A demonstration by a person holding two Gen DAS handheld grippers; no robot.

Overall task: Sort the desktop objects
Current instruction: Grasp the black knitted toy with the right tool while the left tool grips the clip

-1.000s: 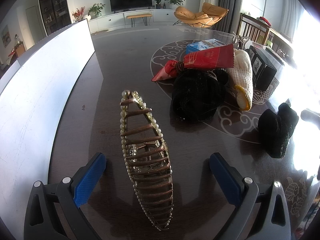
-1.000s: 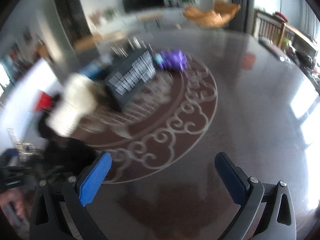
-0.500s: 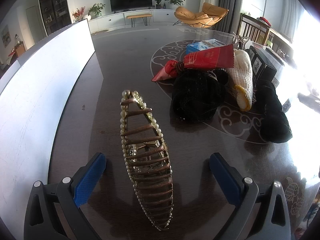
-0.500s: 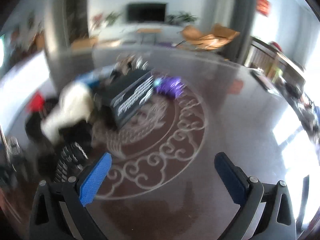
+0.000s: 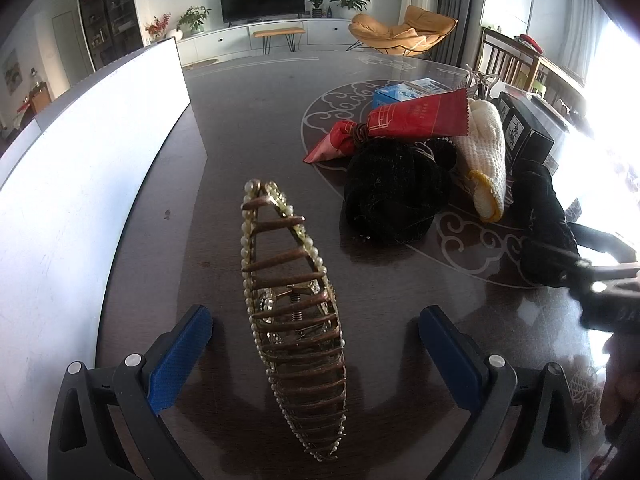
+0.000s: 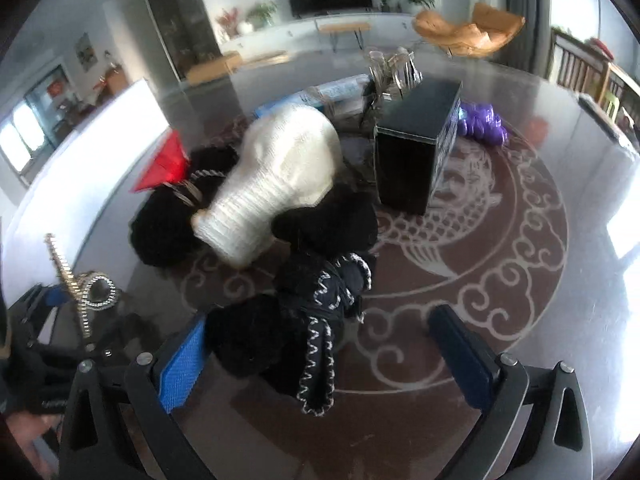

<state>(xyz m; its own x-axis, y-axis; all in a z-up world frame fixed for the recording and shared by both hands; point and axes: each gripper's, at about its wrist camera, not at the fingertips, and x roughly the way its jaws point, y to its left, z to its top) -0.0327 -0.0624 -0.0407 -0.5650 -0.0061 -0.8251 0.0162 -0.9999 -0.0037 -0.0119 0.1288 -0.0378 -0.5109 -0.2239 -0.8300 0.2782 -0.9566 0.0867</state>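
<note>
The right gripper (image 6: 320, 356) stands wide apart over a black knitted piece (image 6: 280, 332). At eleven o'clock lies a white knit glove (image 6: 276, 184); at one o'clock, a black box (image 6: 416, 160).

So the right gripper (image 6: 320, 356) swung left and in toward the pile. A second ago its view was bare bench with the clutter off to the left; now a black knit piece with white zigzag stitching (image 6: 296, 332) sits right between its wide-spread fingers, touching the left blue pad. From the left view, the black bundle (image 5: 540, 220) that was lying alone near the right edge a second ago is now up against the white glove (image 5: 486, 160), and the right gripper has come into the right edge, blurry.
</note>
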